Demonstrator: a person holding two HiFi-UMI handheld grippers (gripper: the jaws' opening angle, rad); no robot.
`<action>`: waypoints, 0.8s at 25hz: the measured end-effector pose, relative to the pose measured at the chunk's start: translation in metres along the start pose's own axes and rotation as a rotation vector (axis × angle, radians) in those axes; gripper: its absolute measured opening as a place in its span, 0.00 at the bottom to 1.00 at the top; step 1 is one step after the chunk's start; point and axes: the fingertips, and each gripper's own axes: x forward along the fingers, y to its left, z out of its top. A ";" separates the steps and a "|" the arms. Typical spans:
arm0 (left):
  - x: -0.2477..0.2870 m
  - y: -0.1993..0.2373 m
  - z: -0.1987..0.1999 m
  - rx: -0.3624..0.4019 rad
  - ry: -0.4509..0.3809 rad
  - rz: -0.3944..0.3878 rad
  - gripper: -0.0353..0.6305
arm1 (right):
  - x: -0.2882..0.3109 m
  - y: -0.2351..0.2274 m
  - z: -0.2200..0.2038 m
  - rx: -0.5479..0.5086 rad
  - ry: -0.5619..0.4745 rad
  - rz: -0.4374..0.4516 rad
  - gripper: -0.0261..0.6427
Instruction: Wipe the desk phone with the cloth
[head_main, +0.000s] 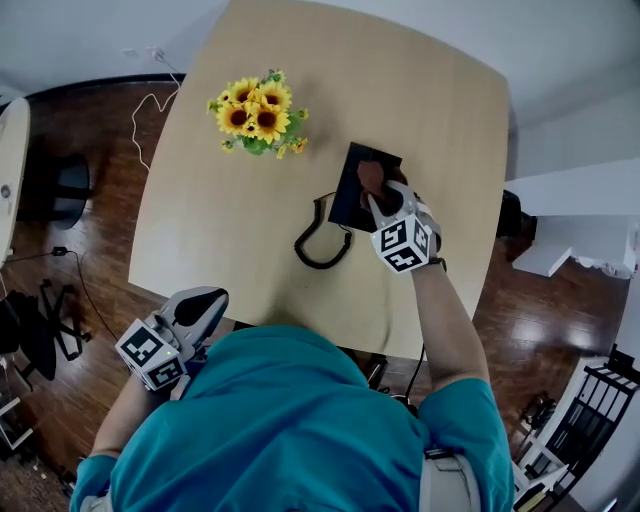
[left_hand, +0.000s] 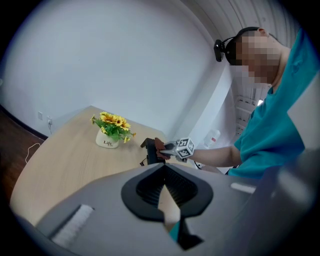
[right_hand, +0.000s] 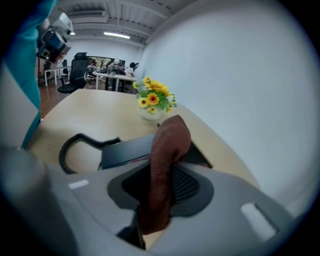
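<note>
**Status: Cloth on Desk Phone, Right Gripper Engaged**

**1. Obscured or unclear items**
- The desk phone (head_main: 348, 200) shows in the head view only as a dark slab. The cloth (head_main: 371, 178) and the right gripper (head_main: 385, 208) cover its far right part. Keys and handset cannot be made out in any view.
- In the right gripper view, the gripper body cuts off the near edge of the desk phone (right_hand: 125, 150).
- The person's teal shirt (head_main: 290, 420) hides the near edge of the table (head_main: 220, 230).
- In the head view the blossoms hide the pot beneath them.

**2. Containers**
- A white pot (left_hand: 107, 141) stands on the table, well apart from the phone. It holds a bunch of sunflowers (head_main: 257, 115).

**3. Grippers**
- Right gripper (right_hand: 166, 167): the jaws are clamped on the brown cloth (right_hand: 169, 142). The cloth stands up between the pads and its free end folds down onto the phone.
- Left gripper (left_hand: 163, 167): the jaws are closed tip to tip, with nothing between them. It is held off the table (left_hand: 65, 160), beside the near left corner, close to the person's body.

**4. Task item location**
- The phone lies near the table's centre, right of the flowers. Its black coiled cord (head_main: 318, 250) loops on the tabletop just beside its near left side.
</note>
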 end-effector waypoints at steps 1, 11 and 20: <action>0.001 0.000 0.000 0.000 -0.001 -0.003 0.06 | -0.004 0.017 -0.008 -0.005 0.010 0.024 0.19; -0.004 0.007 0.004 -0.013 -0.024 0.004 0.06 | -0.020 0.069 -0.043 0.074 0.074 0.133 0.19; -0.003 0.004 0.004 0.000 -0.032 -0.006 0.06 | -0.037 0.103 -0.065 0.105 0.103 0.221 0.19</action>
